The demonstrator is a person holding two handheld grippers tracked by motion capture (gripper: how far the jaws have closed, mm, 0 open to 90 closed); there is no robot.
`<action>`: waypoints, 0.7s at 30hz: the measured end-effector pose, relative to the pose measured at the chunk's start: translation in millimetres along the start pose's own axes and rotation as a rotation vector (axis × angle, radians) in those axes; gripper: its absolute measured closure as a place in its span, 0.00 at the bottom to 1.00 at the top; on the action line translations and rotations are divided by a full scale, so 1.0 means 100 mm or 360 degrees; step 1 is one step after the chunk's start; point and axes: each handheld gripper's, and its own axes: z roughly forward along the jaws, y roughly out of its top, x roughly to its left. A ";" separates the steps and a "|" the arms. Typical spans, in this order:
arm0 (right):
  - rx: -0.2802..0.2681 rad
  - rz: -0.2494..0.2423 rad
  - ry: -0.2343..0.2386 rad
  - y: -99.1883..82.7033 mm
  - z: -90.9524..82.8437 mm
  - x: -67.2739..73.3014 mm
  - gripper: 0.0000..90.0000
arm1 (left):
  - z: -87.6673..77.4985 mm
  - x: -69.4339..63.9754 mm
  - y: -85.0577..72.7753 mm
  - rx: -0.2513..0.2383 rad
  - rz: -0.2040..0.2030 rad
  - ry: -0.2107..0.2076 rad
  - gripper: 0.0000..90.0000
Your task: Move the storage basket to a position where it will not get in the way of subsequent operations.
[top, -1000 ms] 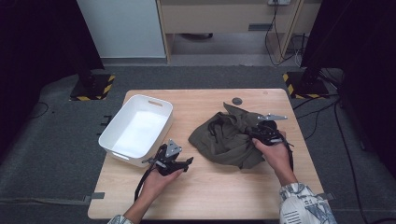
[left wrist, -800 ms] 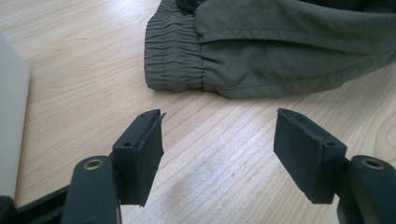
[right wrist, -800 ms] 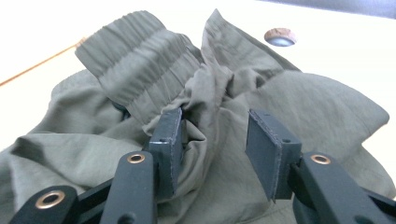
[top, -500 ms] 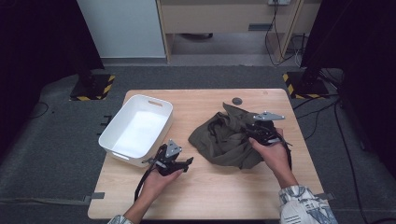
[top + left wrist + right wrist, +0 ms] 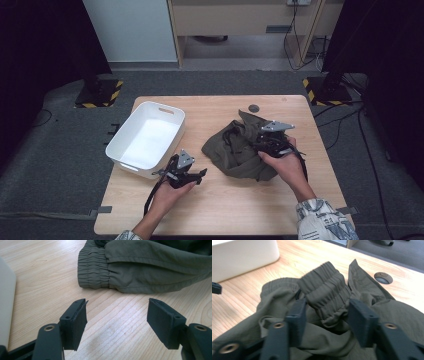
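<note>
A crumpled olive-green garment lies on the wooden table, right of centre. My right gripper is over its right side. In the right gripper view a raised fold of the elastic waistband stands between the jaws of the right gripper. Those jaws have just been opening and stand apart around the fold. My left gripper hovers low at the front left of the garment. The left gripper is open over bare wood, nothing between its jaws, with the garment's elastic hem just ahead.
A white plastic bin stands at the table's left; its wall also shows in the right gripper view. A round cable hole sits near the far edge behind the garment. Dark floor and cabinets surround the table.
The right gripper has shifted a little to the left over the garment and its jaws have widened. The left gripper and the bin have stayed put.
</note>
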 end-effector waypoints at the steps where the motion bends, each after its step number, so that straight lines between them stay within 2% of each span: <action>1: 0.0007 0.0006 -0.0009 0.00 0.02 0.00 0.49 | 0.00 -0.01 0.00 0.0001 0.0000 -0.0002 0.35; 8: 0.0072 -0.0071 -0.0019 0.02 0.19 0.07 0.39 | 0.01 0.00 0.00 0.0001 -0.0003 -0.0003 0.35; 11: 0.0130 -0.0133 -0.0087 0.03 0.27 0.09 0.40 | 0.00 -0.01 0.00 -0.0001 0.0001 -0.0006 0.35; 14: 0.0151 -0.0107 -0.0152 0.08 0.31 0.05 0.53 | 0.00 -0.01 0.01 -0.0005 0.0003 -0.0007 0.35; 15: 0.0137 -0.0063 -0.0157 0.11 0.30 0.03 0.58 | 0.00 -0.01 0.01 -0.0005 0.0003 -0.0007 0.35; 16: 0.0117 -0.0028 -0.0158 0.14 0.28 0.00 0.69 | 0.00 -0.01 0.01 -0.0004 0.0002 -0.0006 0.35; 17: 0.0100 -0.0015 -0.0157 0.17 0.27 -0.01 0.74 | 0.00 -0.01 0.01 -0.0003 0.0000 -0.0006 0.35; 21: 0.0054 0.0109 -0.0124 0.33 0.19 -0.14 0.87 | 0.00 -0.01 0.01 -0.0008 0.0001 -0.0008 0.35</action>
